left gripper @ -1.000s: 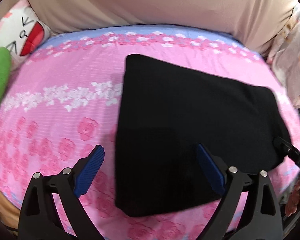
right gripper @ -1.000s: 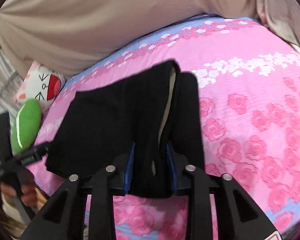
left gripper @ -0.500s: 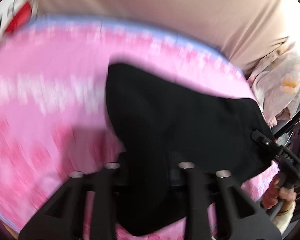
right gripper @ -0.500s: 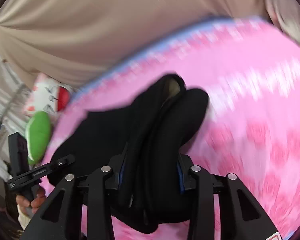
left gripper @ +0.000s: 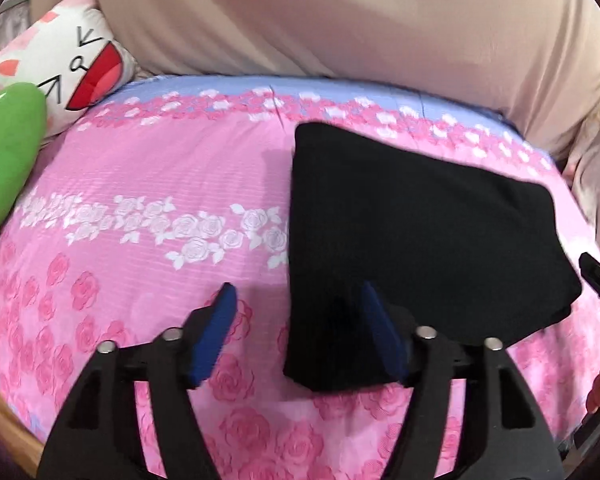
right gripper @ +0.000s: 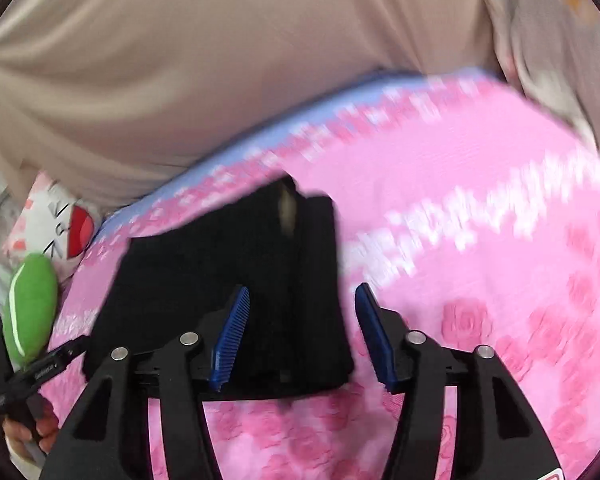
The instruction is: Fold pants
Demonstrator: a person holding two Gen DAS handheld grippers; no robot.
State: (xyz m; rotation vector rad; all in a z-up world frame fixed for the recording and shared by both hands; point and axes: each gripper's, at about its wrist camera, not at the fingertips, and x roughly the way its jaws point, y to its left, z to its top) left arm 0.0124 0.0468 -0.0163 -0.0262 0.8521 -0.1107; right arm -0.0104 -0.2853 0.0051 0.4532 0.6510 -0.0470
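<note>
Lying folded toward the bed's (left gripper: 148, 184) far right corner, the black pants (left gripper: 416, 240) sit between both parted grippers; left gripper (left gripper: 296, 316) and right gripper (right gripper: 302, 320) have just opened, released. Risk: withdrawing pads may snag cloth, undoing the fold.

Bed with pink rose-print sheet (left gripper: 148, 184), beige headboard cushion (left gripper: 340, 20) behind, cartoon-face pillow (left gripper: 60, 52), green plush (left gripper: 4, 152)

One pair of black pants (left gripper: 412, 240) lies folded on one bed with a pink rose sheet (left gripper: 140, 208). Two pillows sit at its far corner: one white cartoon-face pillow (left gripper: 68, 52) and one green pillow (left gripper: 4, 152). Two grippers are about, the left gripper (left gripper: 296, 332) and the right gripper (right gripper: 300, 332).
</note>
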